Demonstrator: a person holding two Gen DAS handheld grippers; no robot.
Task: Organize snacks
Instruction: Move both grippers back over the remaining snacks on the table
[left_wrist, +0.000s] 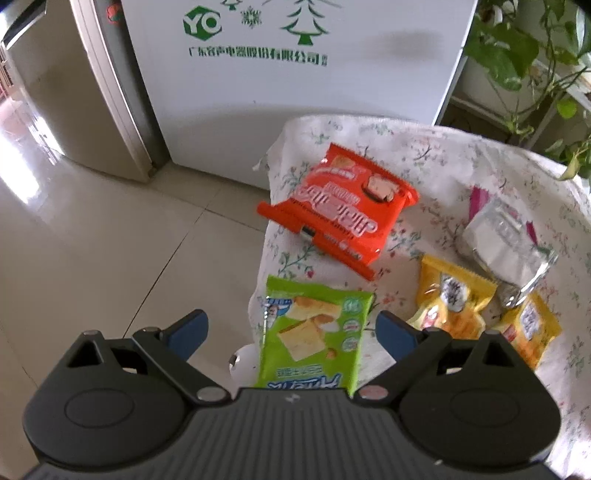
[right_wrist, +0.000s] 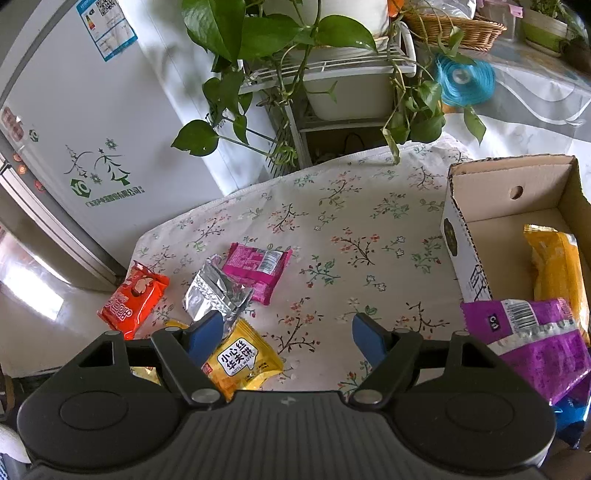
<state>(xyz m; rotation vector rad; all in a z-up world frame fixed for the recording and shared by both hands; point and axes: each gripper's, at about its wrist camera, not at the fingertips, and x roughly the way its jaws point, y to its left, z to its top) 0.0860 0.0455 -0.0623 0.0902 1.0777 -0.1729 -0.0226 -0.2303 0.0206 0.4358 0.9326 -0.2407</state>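
Snack packets lie on a table under a floral cloth (left_wrist: 436, 155). In the left wrist view my left gripper (left_wrist: 291, 328) is open, its blue fingers on either side of a green packet (left_wrist: 314, 332) at the table's left edge. Beyond lie an orange-red packet (left_wrist: 340, 206), a silver foil pouch (left_wrist: 506, 247) and two yellow packets (left_wrist: 450, 299). In the right wrist view my right gripper (right_wrist: 290, 334) is open and empty above the cloth, beside a yellow wafer packet (right_wrist: 247, 358). A cardboard box (right_wrist: 465, 243) at right holds a yellow packet (right_wrist: 554, 266) and a purple packet (right_wrist: 535, 336).
A white fridge (left_wrist: 295, 92) stands behind the table's left end, with tiled floor (left_wrist: 110, 240) below. A plant rack with trailing leaves (right_wrist: 295, 74) stands behind the table. A pink packet (right_wrist: 258, 269) lies mid-cloth. A blue packet (right_wrist: 569, 413) shows at lower right.
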